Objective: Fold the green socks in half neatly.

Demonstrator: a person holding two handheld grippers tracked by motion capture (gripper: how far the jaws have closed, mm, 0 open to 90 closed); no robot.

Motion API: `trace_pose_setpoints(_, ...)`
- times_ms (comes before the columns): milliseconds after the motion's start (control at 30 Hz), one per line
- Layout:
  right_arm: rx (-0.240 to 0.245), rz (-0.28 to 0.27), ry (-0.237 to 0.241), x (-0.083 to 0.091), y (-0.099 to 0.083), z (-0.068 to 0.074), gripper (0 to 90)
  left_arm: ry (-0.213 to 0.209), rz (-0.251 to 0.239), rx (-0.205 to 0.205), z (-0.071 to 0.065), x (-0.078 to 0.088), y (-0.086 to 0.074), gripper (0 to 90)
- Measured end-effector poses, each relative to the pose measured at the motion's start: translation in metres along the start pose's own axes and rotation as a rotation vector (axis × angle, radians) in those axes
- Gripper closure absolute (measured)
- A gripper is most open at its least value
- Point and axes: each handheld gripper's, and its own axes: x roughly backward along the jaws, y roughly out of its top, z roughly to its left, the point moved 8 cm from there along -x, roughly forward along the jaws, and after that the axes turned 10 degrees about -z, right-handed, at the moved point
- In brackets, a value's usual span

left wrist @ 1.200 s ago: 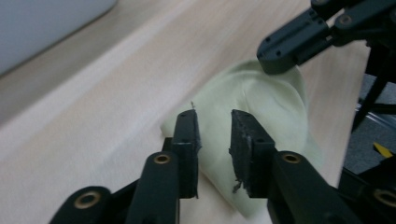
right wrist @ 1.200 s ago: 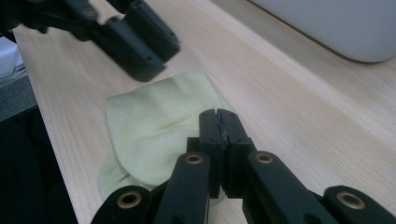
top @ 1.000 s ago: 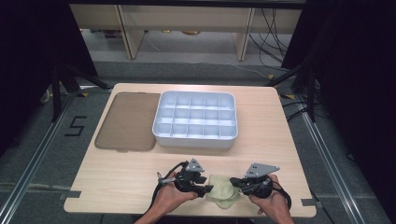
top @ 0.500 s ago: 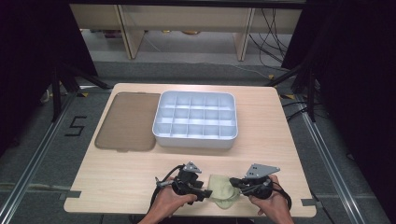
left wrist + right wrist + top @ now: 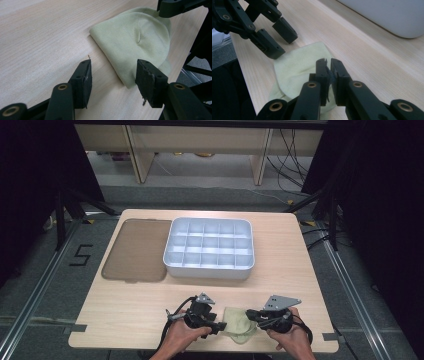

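Observation:
A pale green folded cloth [image 5: 239, 325] [image 5: 135, 42] [image 5: 297, 67] lies flat near the table's front edge, between my two hands. My left gripper [image 5: 220, 326] [image 5: 113, 67] is open at the cloth's left edge. Its jaws have just been opening; one cloth corner lies between them, and the pads do not press it. My right gripper [image 5: 251, 314] [image 5: 328, 61] hovers over the cloth's right part. Its jaws have just been opening to a narrow slit, with no cloth pinched in it. The left gripper [image 5: 285, 46] faces it across the cloth.
A white tray [image 5: 210, 270] with several compartments stands mid-table, beyond the hands. A brownish flat lid [image 5: 135, 250] lies to its left. The table's front edge [image 5: 200, 350] runs just beneath the cloth and hands.
The left gripper's jaws stand a little wider apart than before. Both hands keep their places, and the cloth lies where it was.

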Motion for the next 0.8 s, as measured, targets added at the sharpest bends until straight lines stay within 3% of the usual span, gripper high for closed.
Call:
trace_pose_setpoints(67, -0.003, -0.003, -0.002, 0.000, 0.000, 0.000, 83.9, 0.004, -0.007, 0.013, 0.000, -0.001, 0.001, 47.0)
trace_pose_setpoints(200, 0.000, -0.007, -0.005, 0.001, 0.001, 0.001, 83.9, -0.030, -0.004, 0.027, -0.007, -0.006, 0.000, 48.4)
trace_pose_setpoints(267, -0.010, -0.005, -0.009, 0.000, 0.001, 0.001, 83.9, -0.016, 0.010, 0.014, -0.009, -0.007, -0.001, 49.3)
trace_pose_setpoints(400, -0.015, 0.008, 0.006, 0.000, 0.000, 0.003, 83.9, -0.029, 0.005, 0.010, -0.011, -0.011, 0.000, 53.4)
trace_pose_setpoints(567, -0.001, 0.003, 0.013, 0.000, 0.001, 0.003, 83.9, -0.018, 0.000, -0.032, -0.012, -0.011, -0.003, 63.4)
trace_pose_setpoints(800, 0.007, 0.002, 0.007, -0.001, 0.000, 0.002, 83.8, -0.016, -0.045, -0.026, -0.013, -0.012, -0.003, 77.4)
